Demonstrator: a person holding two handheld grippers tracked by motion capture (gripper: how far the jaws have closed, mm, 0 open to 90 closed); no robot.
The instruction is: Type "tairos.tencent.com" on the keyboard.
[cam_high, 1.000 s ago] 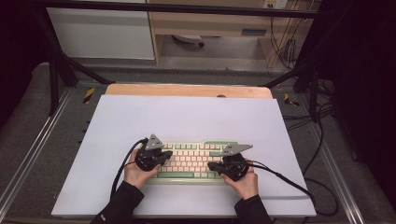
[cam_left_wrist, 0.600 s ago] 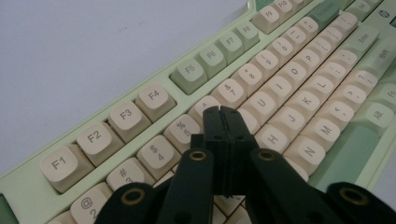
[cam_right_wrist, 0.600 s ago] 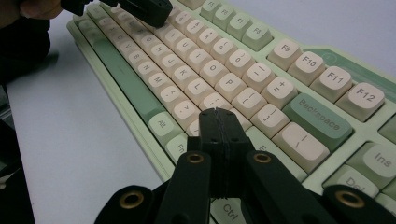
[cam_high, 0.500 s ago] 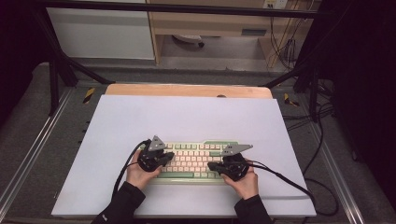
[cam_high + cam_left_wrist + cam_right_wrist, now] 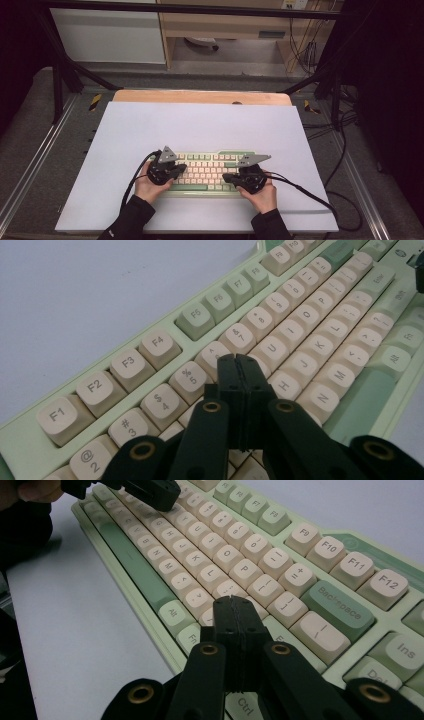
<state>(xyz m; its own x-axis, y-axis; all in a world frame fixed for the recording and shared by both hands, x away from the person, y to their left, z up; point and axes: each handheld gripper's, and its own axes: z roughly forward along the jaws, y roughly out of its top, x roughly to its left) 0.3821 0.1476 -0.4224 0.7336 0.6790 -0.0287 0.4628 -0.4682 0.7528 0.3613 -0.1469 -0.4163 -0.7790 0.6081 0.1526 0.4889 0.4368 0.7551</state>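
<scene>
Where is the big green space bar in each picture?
High view: space bar on the keyboard's near edge, between the hands.
Left claw view: lower right, beside N and M.
Right claw view: upper left, running diagonally.
Shared landmark: the M key beside it.

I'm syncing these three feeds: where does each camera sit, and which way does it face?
High view: above the person's side, facing forward and down on the table; both hands, forearms and grippers show.
Left gripper view: rides the left gripper, looking along its shut jaws over the F and number keys.
Right gripper view: rides the right gripper, jaws shut, facing the Backspace end.
All views share the keyboard.
</scene>
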